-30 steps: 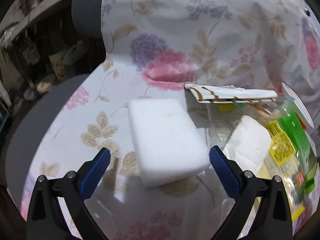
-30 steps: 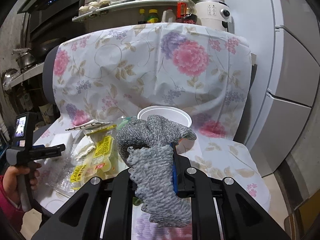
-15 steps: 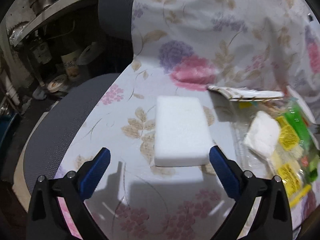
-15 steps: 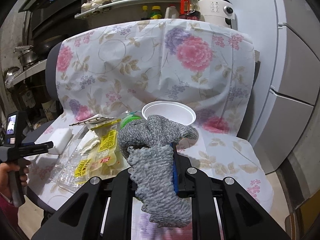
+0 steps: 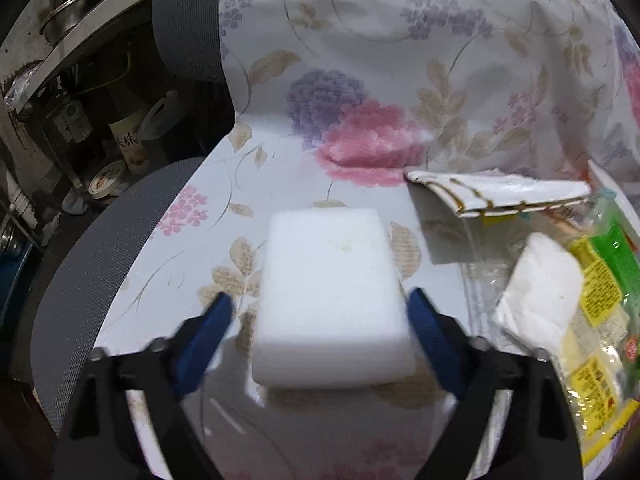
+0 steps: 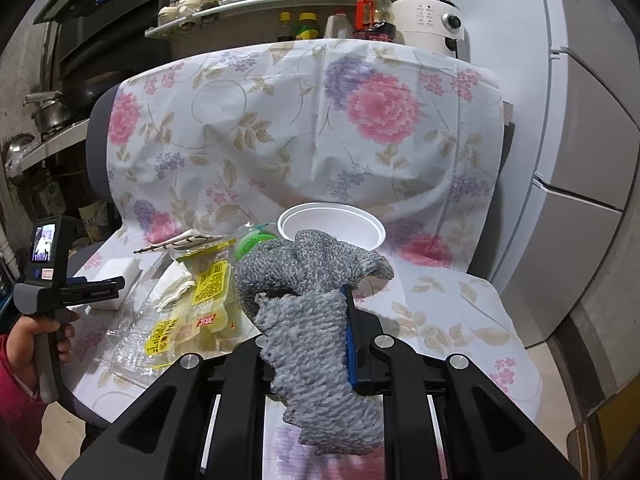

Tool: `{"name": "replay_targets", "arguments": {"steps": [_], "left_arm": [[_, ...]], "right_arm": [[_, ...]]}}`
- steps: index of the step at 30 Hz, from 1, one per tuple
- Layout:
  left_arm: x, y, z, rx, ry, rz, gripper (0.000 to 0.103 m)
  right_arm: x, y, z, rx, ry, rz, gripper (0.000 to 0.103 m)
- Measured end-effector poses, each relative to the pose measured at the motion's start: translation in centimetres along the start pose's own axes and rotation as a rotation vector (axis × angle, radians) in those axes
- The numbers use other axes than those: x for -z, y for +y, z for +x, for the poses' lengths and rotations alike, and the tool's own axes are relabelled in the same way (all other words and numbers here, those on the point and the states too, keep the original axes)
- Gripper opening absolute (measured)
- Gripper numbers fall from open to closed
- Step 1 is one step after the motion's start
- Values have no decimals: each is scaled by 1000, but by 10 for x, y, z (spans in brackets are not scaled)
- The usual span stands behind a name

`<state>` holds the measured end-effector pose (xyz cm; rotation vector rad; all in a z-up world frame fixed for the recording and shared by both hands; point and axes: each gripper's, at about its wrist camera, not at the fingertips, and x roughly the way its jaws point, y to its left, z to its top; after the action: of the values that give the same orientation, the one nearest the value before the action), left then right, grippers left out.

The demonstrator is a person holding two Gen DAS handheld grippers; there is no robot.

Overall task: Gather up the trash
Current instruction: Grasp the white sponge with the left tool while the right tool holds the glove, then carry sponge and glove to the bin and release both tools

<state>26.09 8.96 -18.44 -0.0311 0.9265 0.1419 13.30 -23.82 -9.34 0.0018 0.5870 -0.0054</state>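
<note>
Sponge (image 5: 332, 300) sits between the parted left gripper (image 5: 320, 312) fingers.

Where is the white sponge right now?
The white sponge lies on the flowery cloth over the chair seat, between the open fingers of the left claw. Crumpled white paper and yellow wrappers lie to its right.

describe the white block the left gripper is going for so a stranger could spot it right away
Start at the chair draped in a floral cloth and look at the seat's left part, left of the pile of wrappers. The sponge lies flat there between the left gripper's open fingers. Unlike the crumpled tissue and printed packets nearby, it is a plain, thick white brick with clean edges.
</note>
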Motion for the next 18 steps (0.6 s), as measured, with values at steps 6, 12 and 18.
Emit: {"name": "replay_targets", "arguments": {"steps": [6, 12, 18], "left_arm": [[8, 9, -25, 40, -50, -26, 63], [22, 7, -101, 152, -170, -16, 62], [50, -51, -166, 335, -270, 84, 62]], "right_arm": [[1, -1, -7, -7, -17, 2, 16], [4, -20, -25, -41, -57, 91, 16], [16, -57, -59, -13, -109, 165, 16]]}}
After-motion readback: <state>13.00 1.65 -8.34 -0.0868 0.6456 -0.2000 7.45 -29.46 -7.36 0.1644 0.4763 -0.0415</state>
